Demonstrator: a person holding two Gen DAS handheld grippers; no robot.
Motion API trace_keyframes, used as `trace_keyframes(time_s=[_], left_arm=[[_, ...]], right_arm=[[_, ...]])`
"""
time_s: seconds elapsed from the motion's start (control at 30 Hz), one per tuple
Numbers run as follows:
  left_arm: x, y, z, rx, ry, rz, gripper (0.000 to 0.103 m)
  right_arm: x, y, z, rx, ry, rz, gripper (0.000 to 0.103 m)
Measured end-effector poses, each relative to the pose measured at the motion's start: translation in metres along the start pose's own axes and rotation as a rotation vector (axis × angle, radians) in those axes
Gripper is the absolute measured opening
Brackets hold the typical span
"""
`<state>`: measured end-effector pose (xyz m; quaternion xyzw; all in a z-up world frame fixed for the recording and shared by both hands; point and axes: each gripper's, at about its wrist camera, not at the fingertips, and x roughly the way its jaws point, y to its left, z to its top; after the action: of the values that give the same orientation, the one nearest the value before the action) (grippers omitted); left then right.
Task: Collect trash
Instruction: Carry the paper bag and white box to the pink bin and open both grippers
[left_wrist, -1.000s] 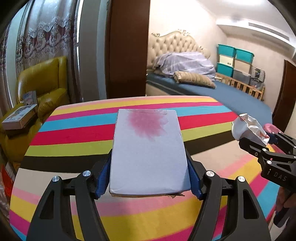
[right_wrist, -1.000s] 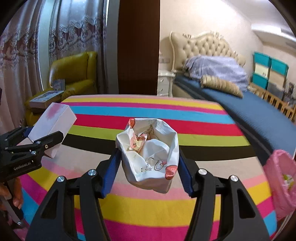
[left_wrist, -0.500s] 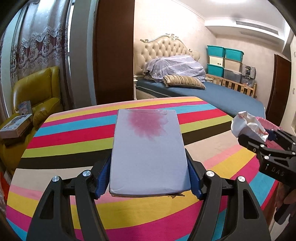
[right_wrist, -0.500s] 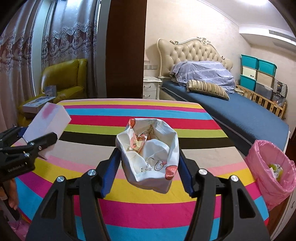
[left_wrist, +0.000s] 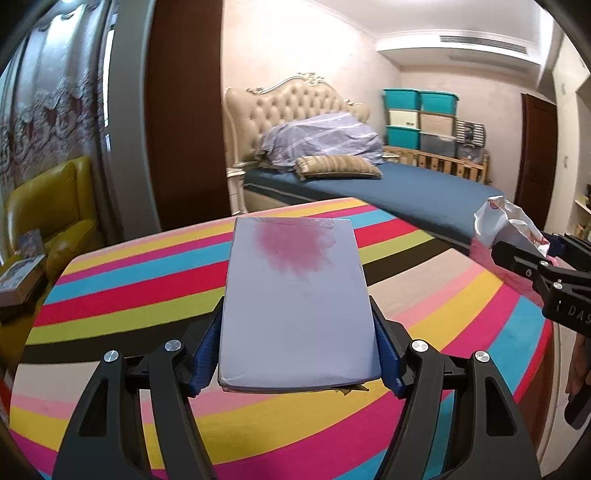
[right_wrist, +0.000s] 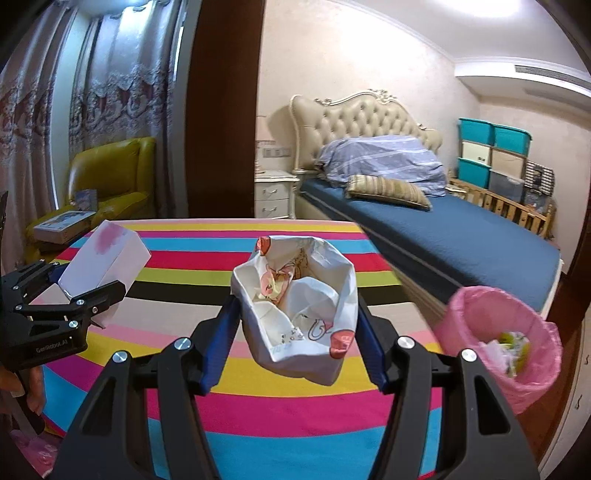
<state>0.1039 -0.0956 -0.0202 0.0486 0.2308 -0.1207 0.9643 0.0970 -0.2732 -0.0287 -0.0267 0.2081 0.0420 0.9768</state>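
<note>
Pink-lined bin just beyond striped table's right edge

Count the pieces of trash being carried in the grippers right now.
2. A white box with a pink stain sits between the left gripper's fingers; a crumpled white paper bag sits between the right gripper's fingers.

Both grippers have swung toward the bed side; the pink-lined bin has come fully into the right wrist's view.
</note>
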Motion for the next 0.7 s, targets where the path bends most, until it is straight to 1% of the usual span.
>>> trace_keyframes(time_s=[0.27, 0.4, 0.5, 0.7], left_arm=[[0.017, -0.046, 0.016, 0.046, 0.006, -0.099, 0.066], [0.026, -0.07, 0.022, 0.066, 0.018, -0.145, 0.066], [0.031, -0.091, 0.028, 0.101, 0.01, -0.174, 0.067], [0.047, -0.144, 0.038, 0.193, 0.011, -0.283, 0.067]], right_arm=[[-0.01, -0.051, -0.006, 0.041, 0.003, -0.074, 0.059], [-0.016, -0.074, -0.012, 0.037, 0.006, -0.115, 0.059], [-0.022, -0.098, -0.019, 0.056, 0.011, -0.149, 0.059], [-0.031, -0.155, -0.032, 0.099, 0.022, -0.198, 0.06]])
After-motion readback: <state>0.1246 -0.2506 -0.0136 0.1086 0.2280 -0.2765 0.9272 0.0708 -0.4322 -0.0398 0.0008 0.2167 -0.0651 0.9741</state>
